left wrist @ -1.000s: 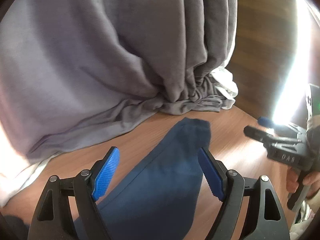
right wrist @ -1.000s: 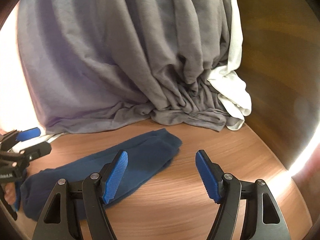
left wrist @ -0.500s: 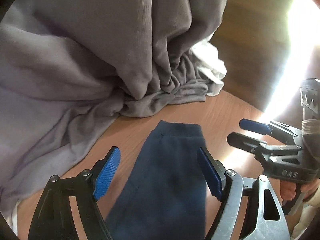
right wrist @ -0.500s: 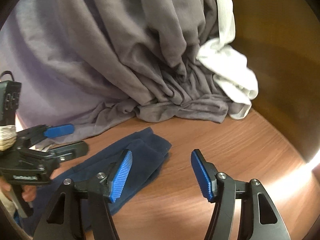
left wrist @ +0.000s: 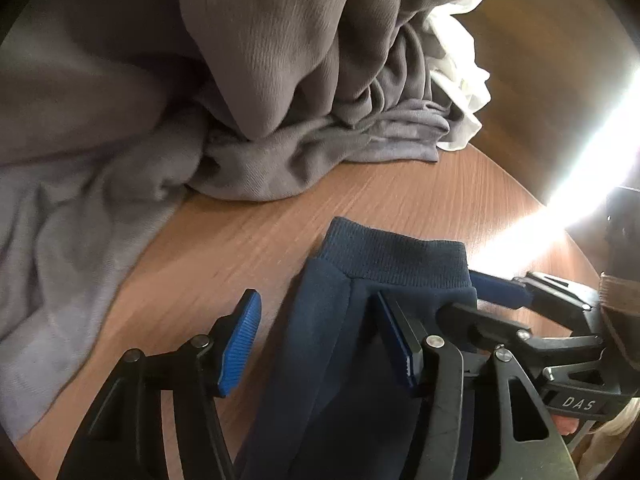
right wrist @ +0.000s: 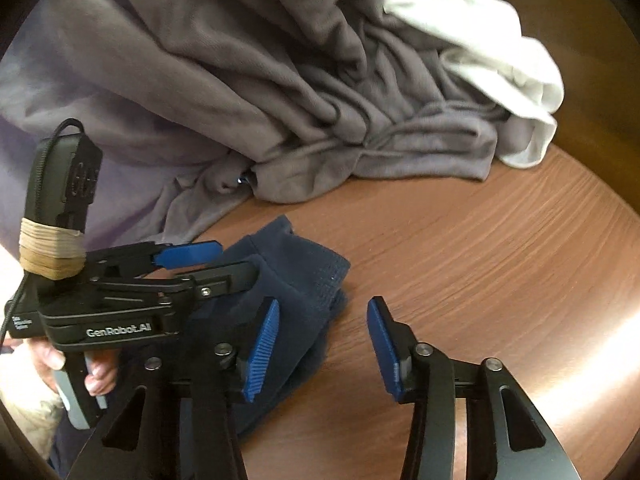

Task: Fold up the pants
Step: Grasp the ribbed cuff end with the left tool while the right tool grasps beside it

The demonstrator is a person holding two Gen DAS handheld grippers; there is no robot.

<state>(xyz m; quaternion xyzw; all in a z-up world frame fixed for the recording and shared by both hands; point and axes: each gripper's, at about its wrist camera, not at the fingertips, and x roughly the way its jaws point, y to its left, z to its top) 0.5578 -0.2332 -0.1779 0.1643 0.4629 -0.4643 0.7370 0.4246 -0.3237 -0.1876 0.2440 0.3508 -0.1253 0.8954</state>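
Dark navy pants (left wrist: 360,360) lie flat on the wooden table, one leg stretched out long. The ribbed cuff (left wrist: 396,256) ends the leg toward twelve o'clock in the left wrist view, its edge lying straight across. From the right wrist camera the cuff end (right wrist: 304,280) looks bunched, at about nine o'clock.

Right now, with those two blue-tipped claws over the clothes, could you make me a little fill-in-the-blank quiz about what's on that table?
1. The pants lying on the wooden table are dark ____ in color.
2. Both the left gripper and the right gripper have their jaws ____.
3. Behind the pants sits a heap of ____ cloth.
4. Beside that heap, at its right end, lies a crumpled ____ cloth.

Missing words: blue; open; gray; white
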